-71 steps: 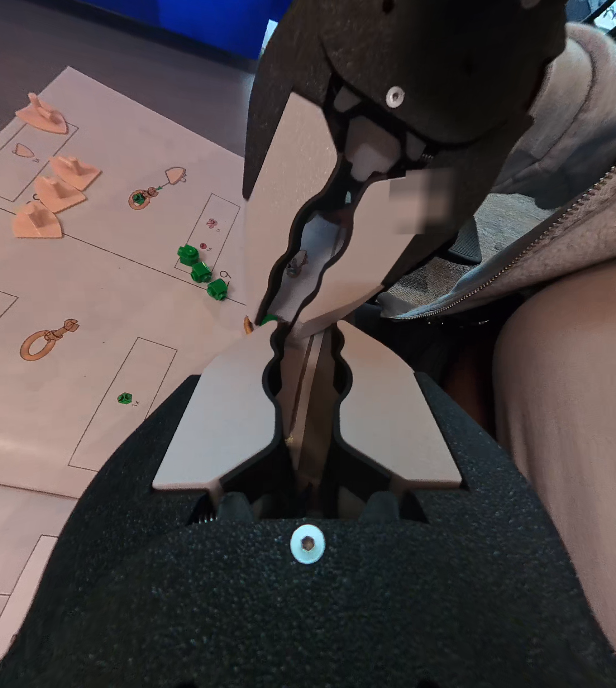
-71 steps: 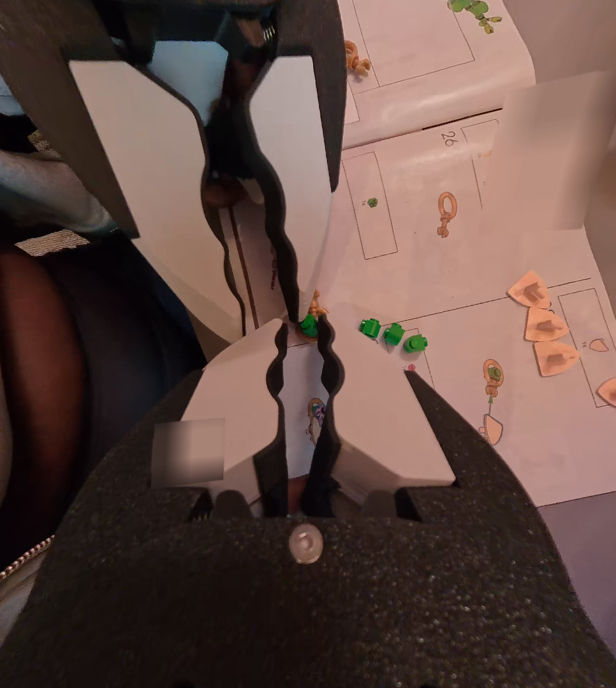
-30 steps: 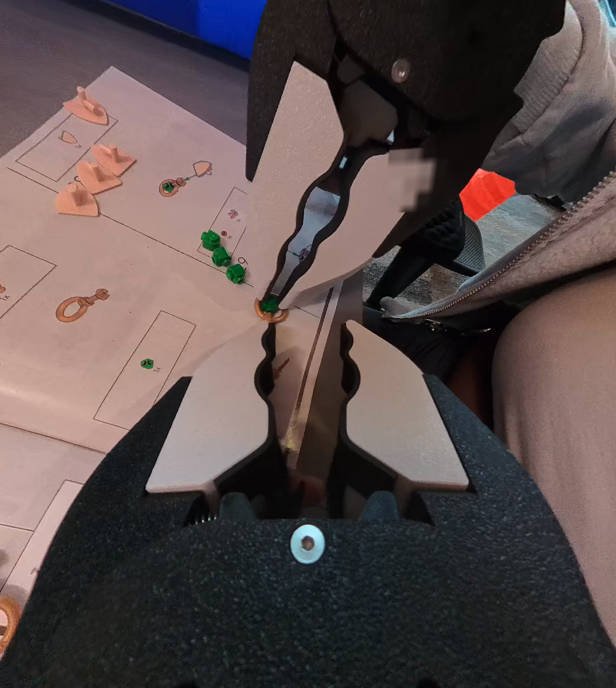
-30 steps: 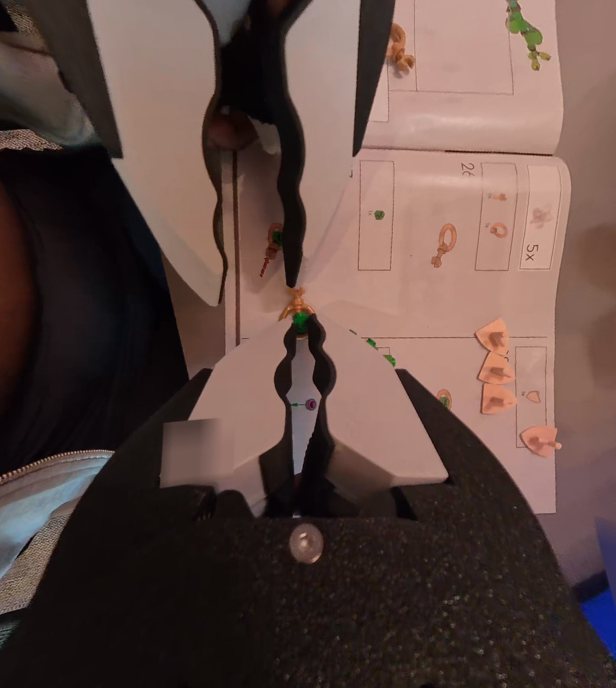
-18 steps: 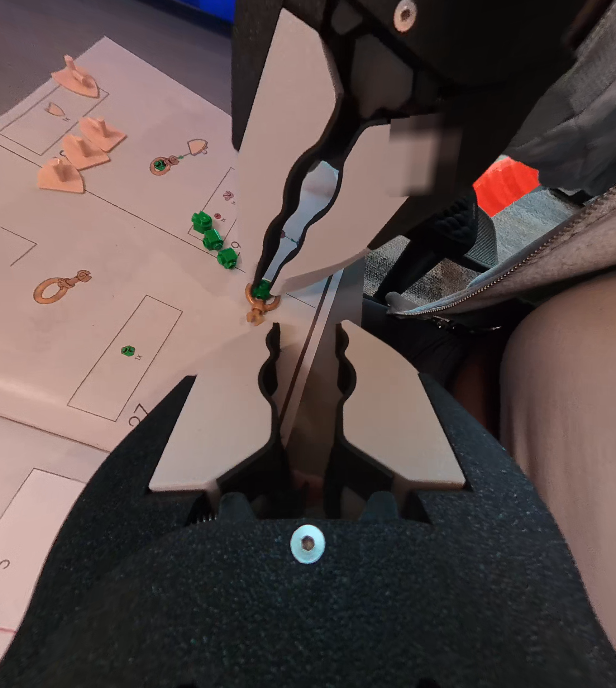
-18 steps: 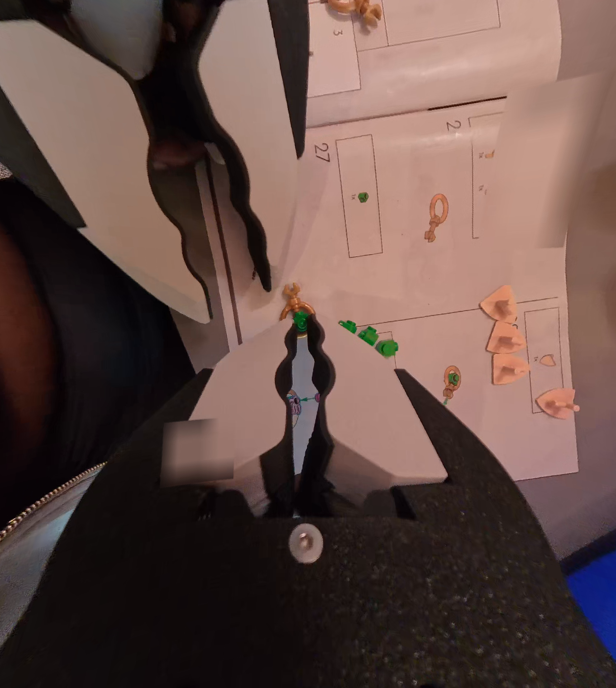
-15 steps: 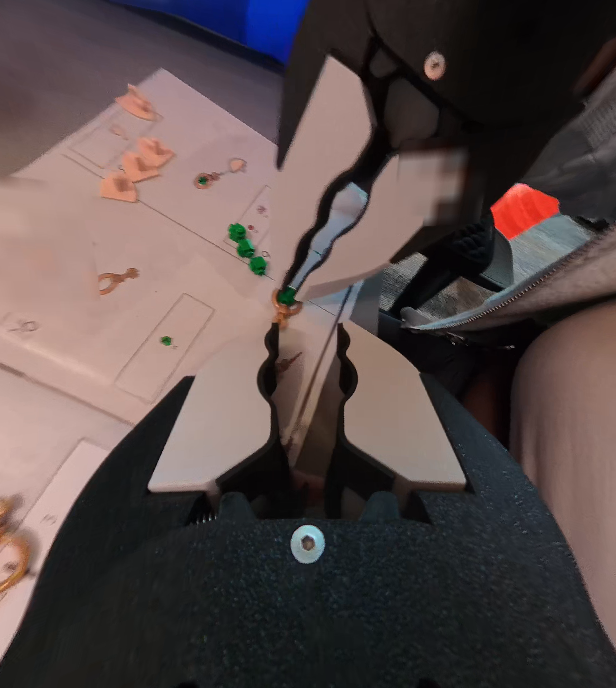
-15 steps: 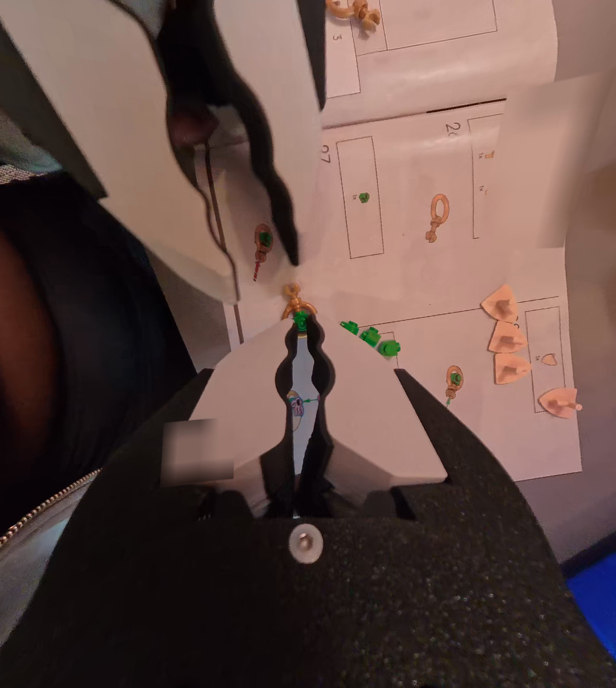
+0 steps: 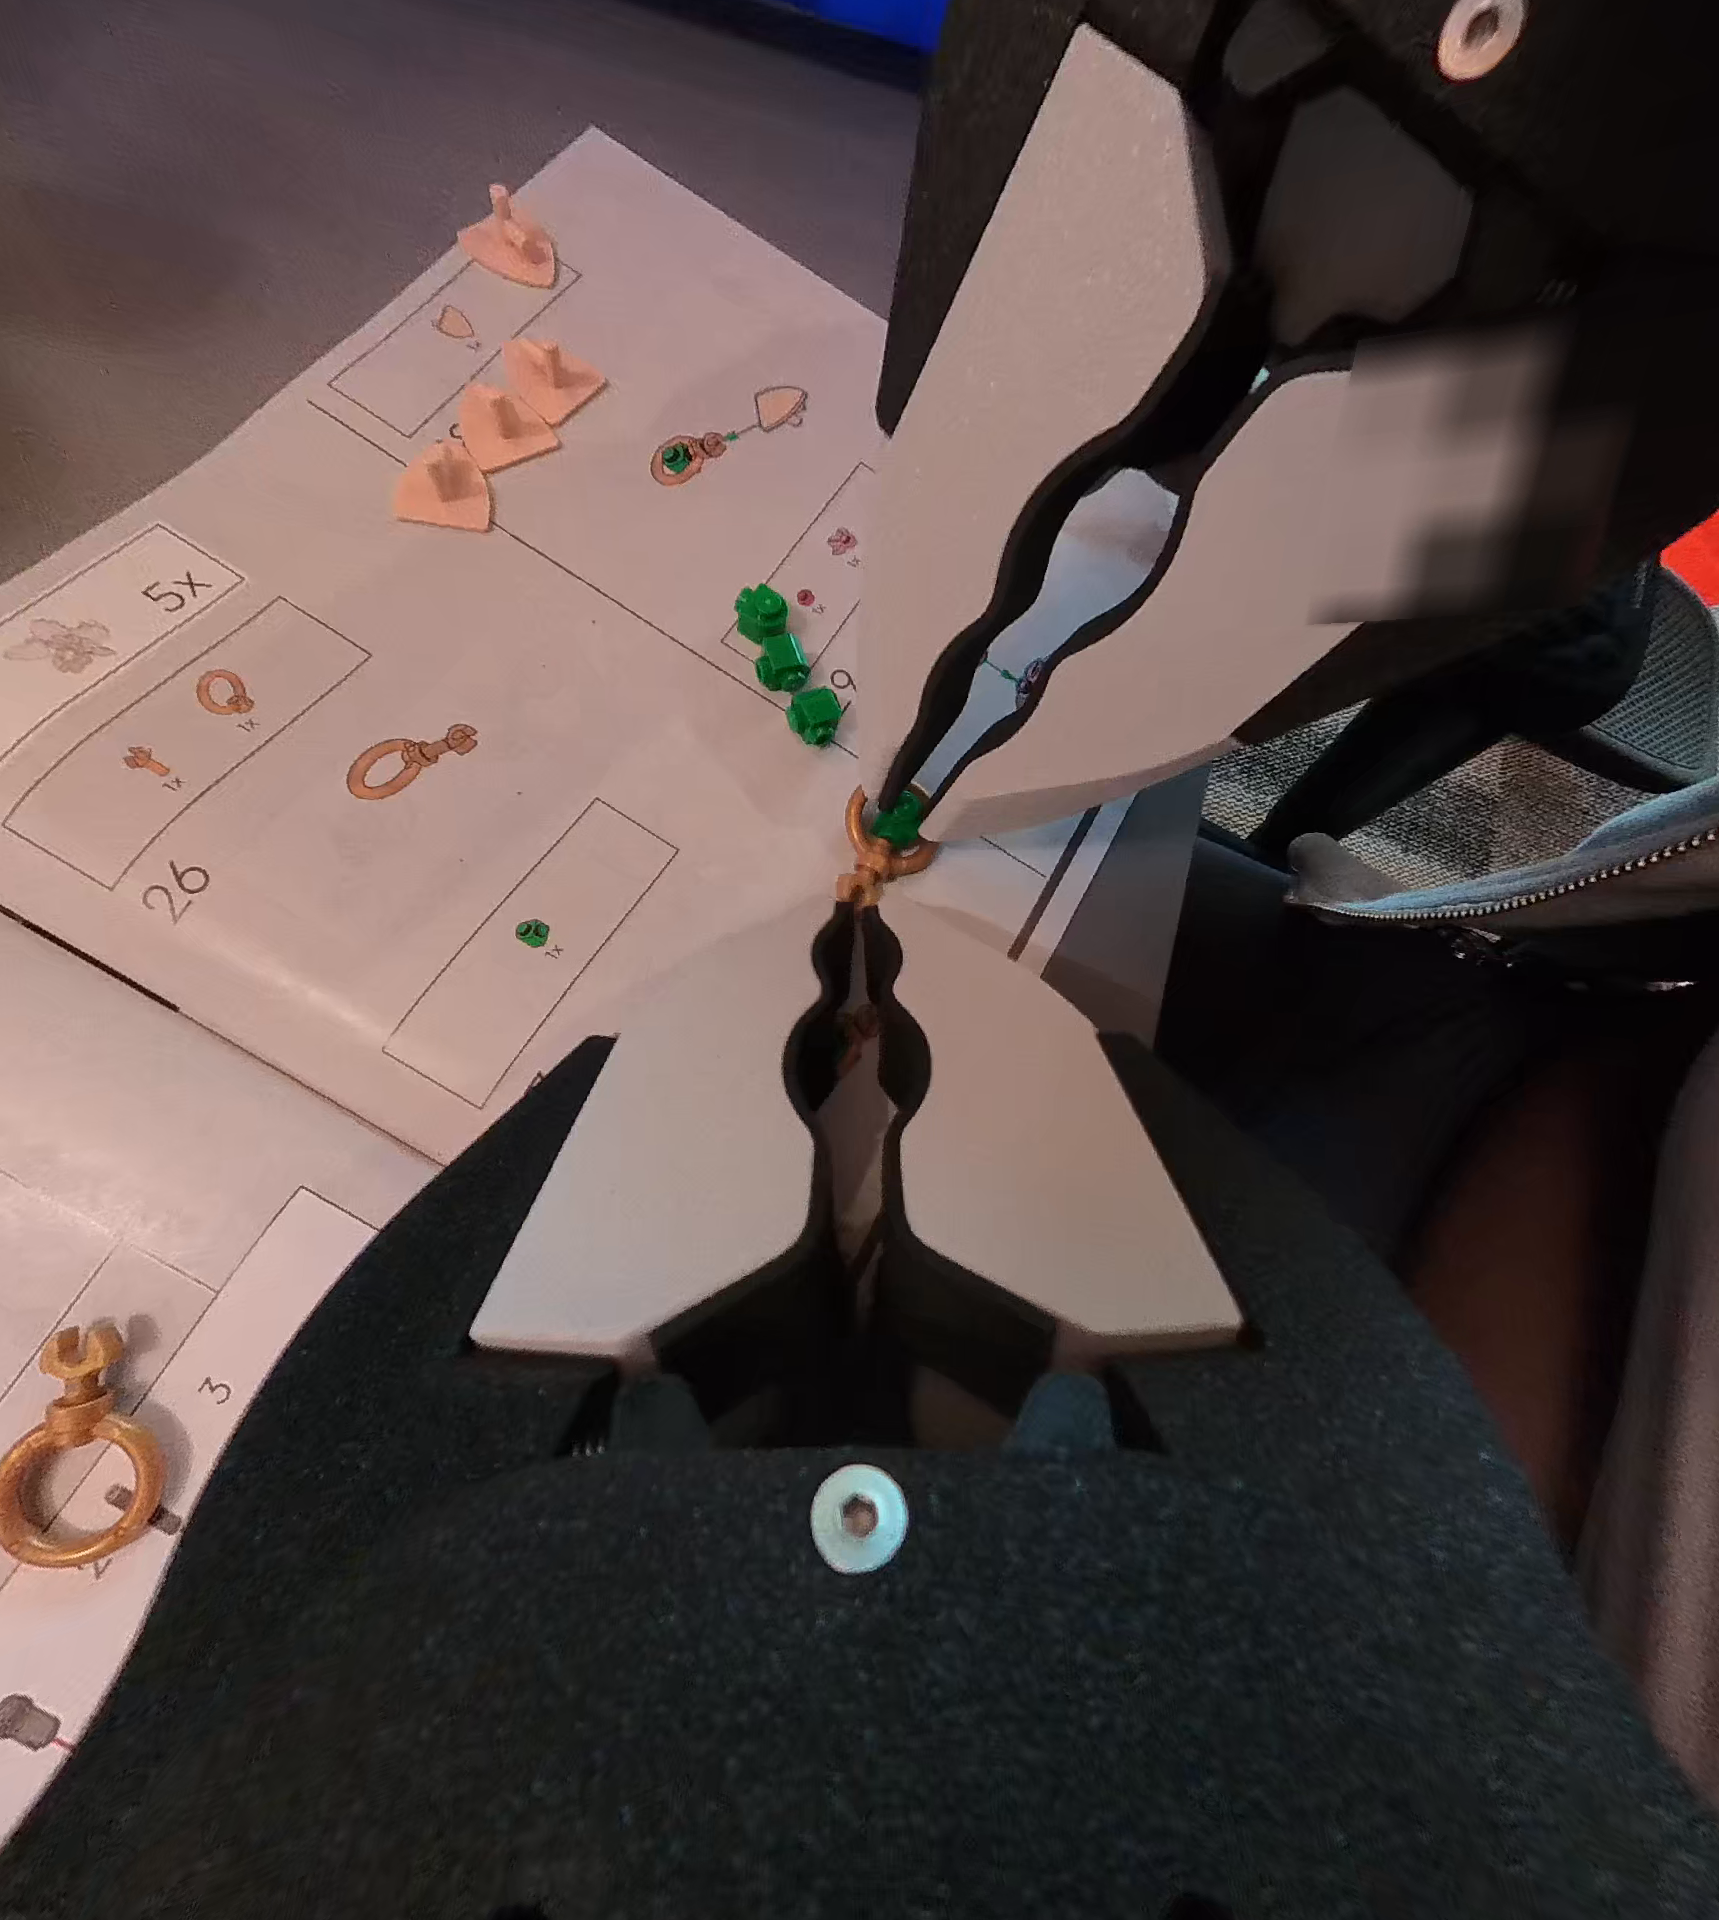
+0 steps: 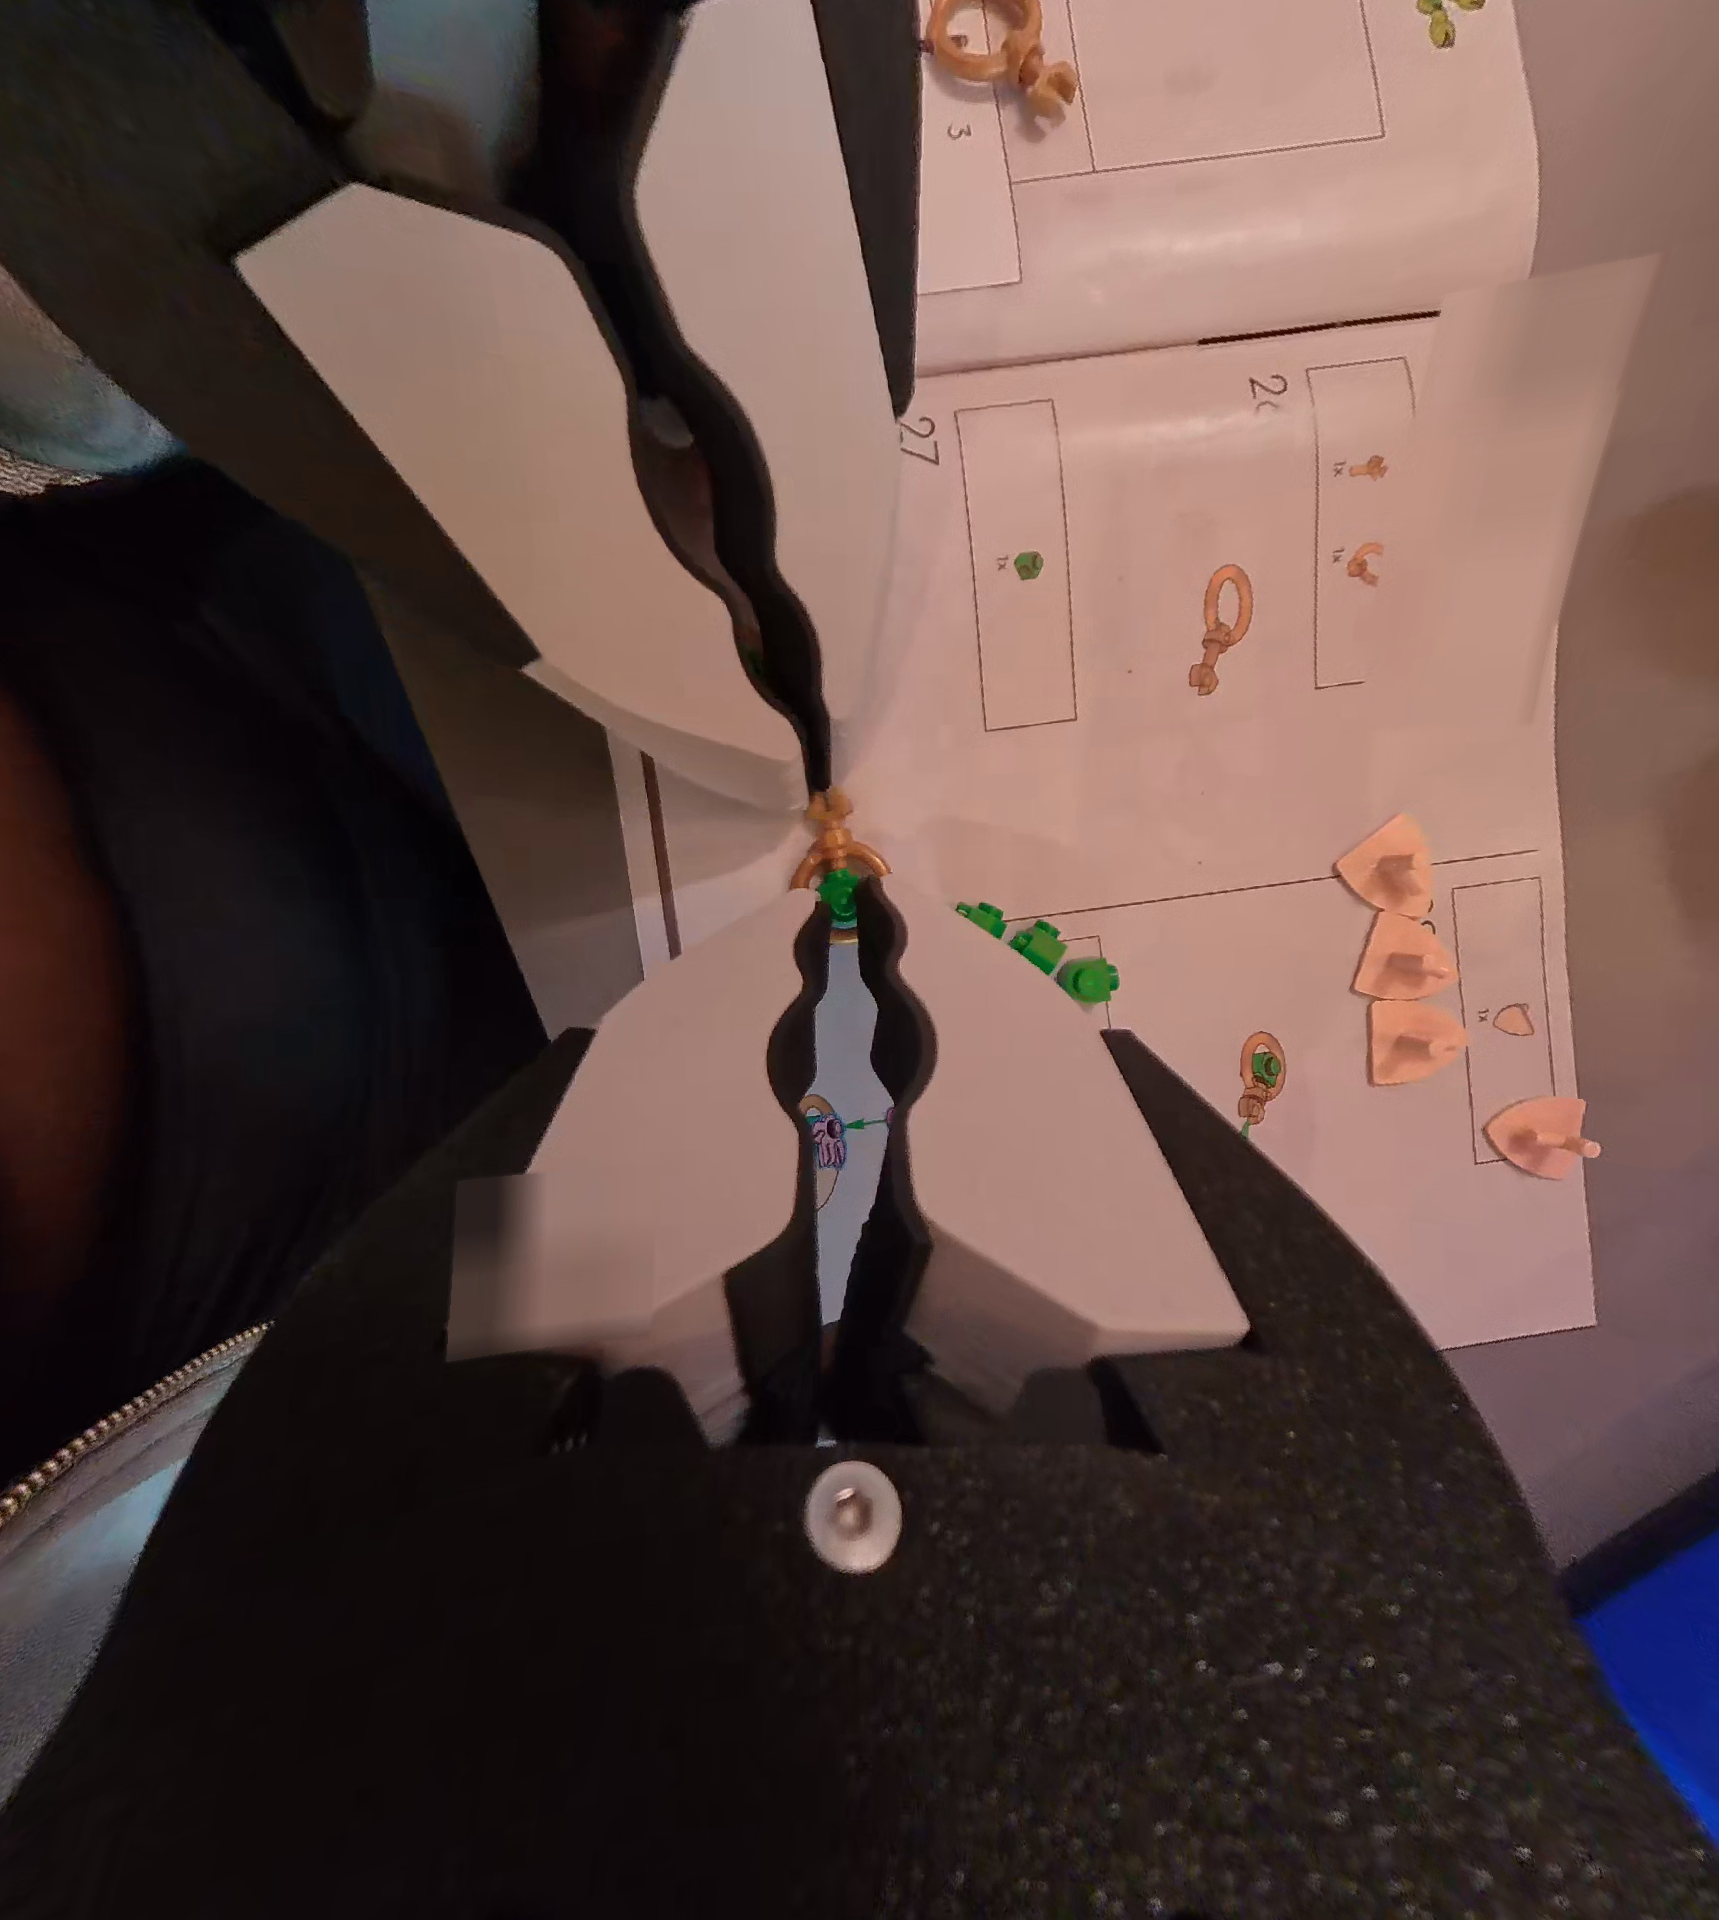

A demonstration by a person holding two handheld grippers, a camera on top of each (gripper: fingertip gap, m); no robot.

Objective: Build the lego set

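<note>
Open booklet (image 9: 335,914) on grey table (image 9: 107,208), blue floor beyond. Left gripper (image 9: 857,914), spread a moment ago, now pinches gold ring's (image 9: 886,831) stem; right gripper (image 10: 839,894) clamps its green stud (image 10: 839,891).

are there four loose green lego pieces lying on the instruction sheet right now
No, the left wrist view shows three loose green pieces in a row on the instruction sheet; a fourth green piece sits in the gold ring between the grippers.

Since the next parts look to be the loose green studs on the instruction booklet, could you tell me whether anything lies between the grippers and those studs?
Nothing visible does. The three green studs lie in a row on the open booklet, with bare page between them and both grippers. However, neither is free: the right gripper is shut on a green stud inside the gold ring, whose stem the left gripper pinches.
</note>
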